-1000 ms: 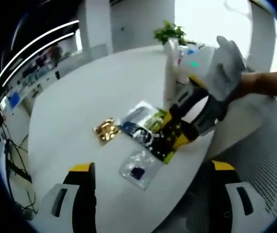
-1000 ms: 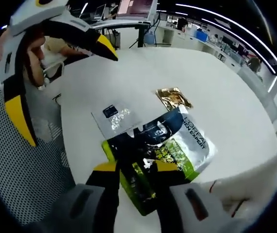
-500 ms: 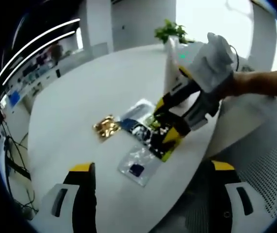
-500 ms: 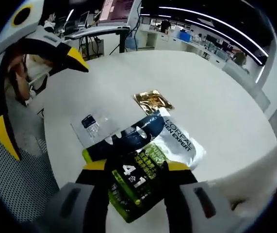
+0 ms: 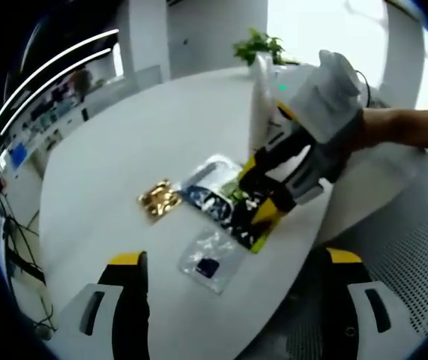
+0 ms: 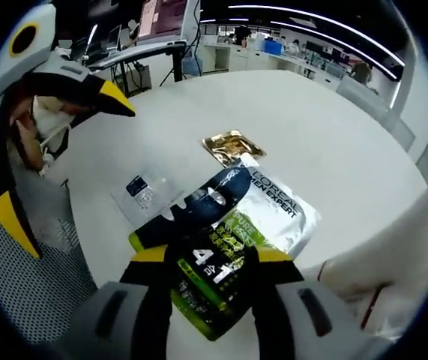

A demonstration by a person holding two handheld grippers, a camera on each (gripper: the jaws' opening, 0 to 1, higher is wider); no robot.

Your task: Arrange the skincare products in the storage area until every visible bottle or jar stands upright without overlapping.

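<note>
White round desk (image 5: 124,142). Potted plant (image 5: 257,46) at its far edge. Mesh chair (image 6: 26,285) beside the desk. Ceiling light strips (image 6: 303,15) overhead; office desks with monitors (image 6: 161,22) in background.

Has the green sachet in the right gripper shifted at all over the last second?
Yes. In the left gripper view the right gripper, shut on the green sachet, has carried it toward the gold packet, now partly over the silver pouch.

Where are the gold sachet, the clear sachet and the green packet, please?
gold sachet (image 6: 231,145), right gripper view, middle of the foil.
clear sachet (image 6: 145,196), right gripper view, just below its dark label.
green packet (image 6: 215,270), right gripper view, printed face between the fingers.
</note>
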